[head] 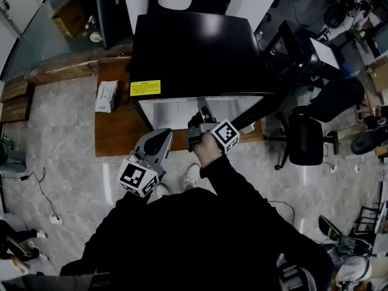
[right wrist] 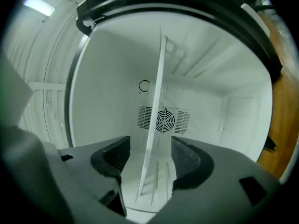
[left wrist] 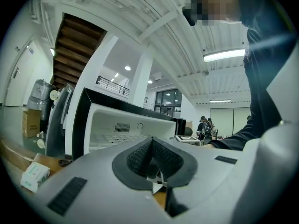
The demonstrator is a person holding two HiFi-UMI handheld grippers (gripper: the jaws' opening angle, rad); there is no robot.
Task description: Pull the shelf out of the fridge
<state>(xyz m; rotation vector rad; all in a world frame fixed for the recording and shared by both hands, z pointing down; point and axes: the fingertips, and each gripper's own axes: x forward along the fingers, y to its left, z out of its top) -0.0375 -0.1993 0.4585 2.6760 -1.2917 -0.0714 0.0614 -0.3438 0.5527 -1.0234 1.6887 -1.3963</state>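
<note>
The right claw (right wrist: 152, 158) stands spread at the mouth of the fridge (head: 194, 53), and the front edge of the shelf (right wrist: 157, 120) runs into the gap between its two pads; a sliver of space shows on either side of the edge, so the pads bracket it without pressing on it. The claw is rolled so that the shelf, lying flat inside the fridge, reads edge-on and splits the gap evenly, its long axis running straight away from the claw toward the round fan grille (right wrist: 163, 120) on the back wall. That lineup is what the coming move depends on, I judge: close on the edge, then draw straight back along that axis toward the person. The shelf is thin, white and slatted, still seated deep in the white cavity. The right hand is plainly the nearer one. The left claw (left wrist: 152, 158) hangs back from the opening, off to the left, pads pressed together on nothing. The fridge itself sits on a low wooden platform (head: 115, 132).
</note>
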